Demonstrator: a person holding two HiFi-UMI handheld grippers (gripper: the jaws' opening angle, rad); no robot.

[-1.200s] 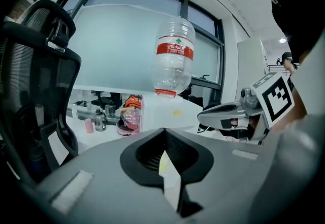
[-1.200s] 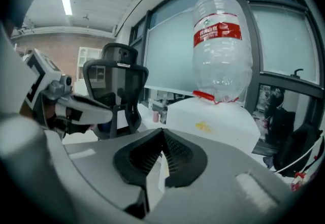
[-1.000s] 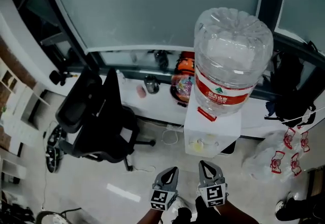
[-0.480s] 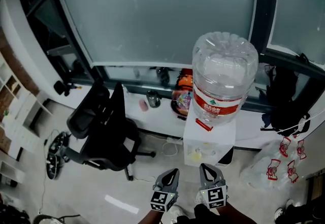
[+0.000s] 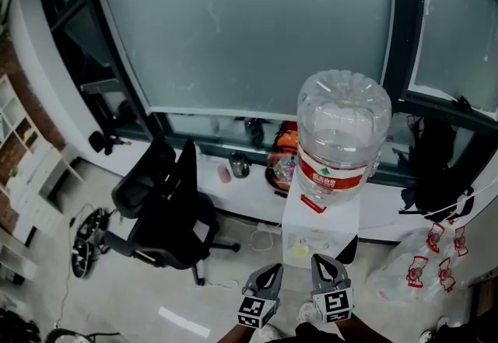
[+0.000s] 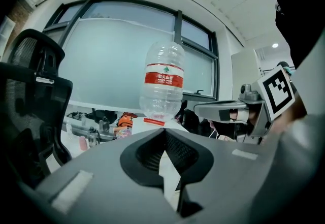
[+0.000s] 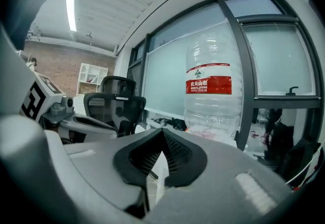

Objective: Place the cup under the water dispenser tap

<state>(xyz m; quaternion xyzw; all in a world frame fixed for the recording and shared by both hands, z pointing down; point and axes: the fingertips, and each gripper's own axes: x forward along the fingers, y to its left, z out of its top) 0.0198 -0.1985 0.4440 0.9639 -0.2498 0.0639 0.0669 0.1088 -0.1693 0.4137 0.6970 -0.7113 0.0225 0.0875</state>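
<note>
The white water dispenser point(image 5: 317, 229) stands by the window with a big clear bottle point(image 5: 342, 139) with a red label on top; its tap recess point(image 5: 305, 243) faces me. My left gripper point(image 5: 268, 274) and right gripper point(image 5: 326, 267) are side by side at the bottom of the head view, just short of the dispenser, both shut with nothing in them. The bottle point(image 6: 161, 86) shows above the shut tips in the left gripper point(image 6: 165, 131) view. It also shows as the bottle point(image 7: 209, 88) above the right gripper point(image 7: 162, 131). A small pink cup point(image 5: 224, 173) stands on the white sill.
A black office chair point(image 5: 163, 209) stands left of the dispenser. The sill point(image 5: 233, 187) carries a dark mug point(image 5: 239, 165) and an orange item point(image 5: 285, 155). A black bag point(image 5: 436, 166) and white plastic bags with red print point(image 5: 432, 260) lie to the right. White shelves point(image 5: 27, 170) line the far left.
Both grippers have risen together, staying shut and side by side. The head view has tilted up, so the dispenser and bottle now sit lower and smaller in it.
</note>
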